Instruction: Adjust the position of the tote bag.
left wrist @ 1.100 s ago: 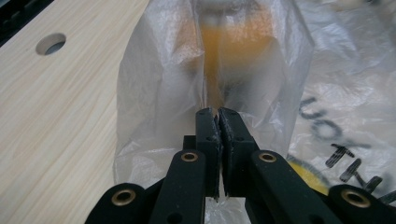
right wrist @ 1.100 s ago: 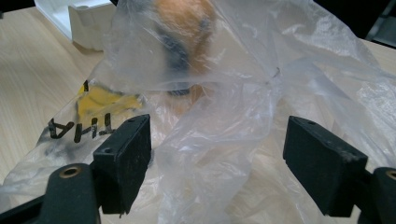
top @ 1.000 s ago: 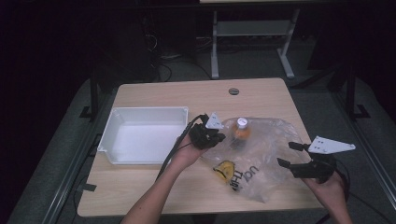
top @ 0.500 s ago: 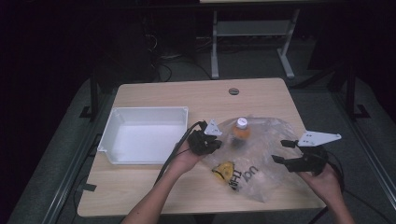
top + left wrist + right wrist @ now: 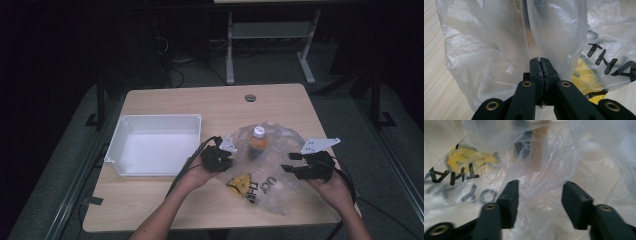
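High view | bottle (image 5: 258, 142) veiled by plastic bag (image 5: 272, 175) | label unreadable

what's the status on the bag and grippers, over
Left gripper shut on plastic bag. Right gripper closing, bag film between jaws. Bottle inside bag.

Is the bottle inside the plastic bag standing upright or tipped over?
Upright: the bottle stands inside the plastic bag, its white cap on top, orange contents below.

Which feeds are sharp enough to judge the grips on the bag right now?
Left gripper view: crisp, left gripper pinched shut on the plastic bag. Right gripper view: motion-blurred, right gripper closing around film. High view: dim surroundings, bottle hazy through the bag.
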{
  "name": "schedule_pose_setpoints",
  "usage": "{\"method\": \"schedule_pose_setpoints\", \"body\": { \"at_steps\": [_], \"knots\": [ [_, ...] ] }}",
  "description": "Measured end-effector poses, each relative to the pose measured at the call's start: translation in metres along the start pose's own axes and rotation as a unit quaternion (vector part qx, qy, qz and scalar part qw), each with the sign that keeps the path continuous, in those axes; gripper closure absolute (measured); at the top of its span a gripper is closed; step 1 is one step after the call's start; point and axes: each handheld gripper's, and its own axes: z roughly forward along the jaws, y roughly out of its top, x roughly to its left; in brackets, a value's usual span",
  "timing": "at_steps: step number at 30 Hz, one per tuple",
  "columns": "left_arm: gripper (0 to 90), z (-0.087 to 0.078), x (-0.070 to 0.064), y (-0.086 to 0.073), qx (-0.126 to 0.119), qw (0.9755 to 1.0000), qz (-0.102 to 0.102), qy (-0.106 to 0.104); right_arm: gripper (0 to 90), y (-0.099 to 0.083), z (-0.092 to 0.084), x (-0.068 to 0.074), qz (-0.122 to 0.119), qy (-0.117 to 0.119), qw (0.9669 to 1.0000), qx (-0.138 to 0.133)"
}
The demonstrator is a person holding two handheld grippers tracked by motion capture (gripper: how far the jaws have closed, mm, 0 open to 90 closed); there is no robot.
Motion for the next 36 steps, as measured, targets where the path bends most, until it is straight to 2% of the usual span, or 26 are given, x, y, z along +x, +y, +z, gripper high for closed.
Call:
{"method": "schedule_pose_setpoints", "body": {
  "at_steps": [5, 6, 8, 10, 11, 13, 15, 19, 24, 29, 36],
  "knots": [
    [86.2, -0.007, 0.002, -0.001, -0.01, 0.9999, -0.009, -0.002, 71.8, 0.005, 0.003, 0.002, -0.012, 0.003, 0.9999, 0.011],
    [84.3, -0.008, 0.002, -0.001, -0.015, 0.9998, -0.014, -0.001, 78.3, 0.005, 0.004, 0.002, -0.016, 0.01, 0.9997, 0.013],
    [78.2, -0.014, 0.004, -0.001, -0.015, 0.9998, -0.013, 0.005, 85.6, 0.007, 0.005, 0.003, -0.026, 0.013, 0.9995, 0.014],
    [73.4, -0.018, 0.005, 0.0, -0.025, 0.9995, -0.02, 0.008, 88.6, 0.008, 0.005, 0.005, -0.032, 0.02, 0.9992, 0.015],
    [72.0, -0.022, 0.006, 0.0, -0.032, 0.9991, -0.027, 0.011, 89.0, 0.008, 0.005, 0.006, -0.035, 0.021, 0.999, 0.016],
    [69.1, -0.029, 0.008, 0.001, -0.035, 0.999, -0.024, 0.014, 89.1, 0.008, 0.003, 0.008, -0.04, 0.027, 0.9987, 0.015],
    [64.2, -0.036, 0.008, 0.003, -0.045, 0.9983, -0.032, 0.021, 89.3, 0.008, 0.001, 0.009, -0.04, 0.033, 0.9986, 0.011],
    [60.5, -0.054, 0.006, 0.009, -0.063, 0.9973, -0.026, 0.025, 89.6, 0.01, -0.006, 0.013, -0.045, 0.037, 0.9983, 0.003],
    [57.6, -0.072, 0.001, 0.02, -0.083, 0.9963, -0.02, 0.006, 89.6, 0.018, -0.017, 0.021, -0.07, 0.039, 0.9968, -0.006],
    [54.2, -0.075, -0.007, 0.028, -0.092, 0.9957, -0.005, -0.007, 89.7, 0.03, -0.024, 0.029, -0.098, 0.04, 0.9943, -0.011],
    [49.5, -0.069, -0.018, 0.034, -0.091, 0.9955, 0.016, -0.022, 89.6, 0.053, -0.026, 0.038, -0.13, 0.045, 0.9903, -0.022]
  ]
}}
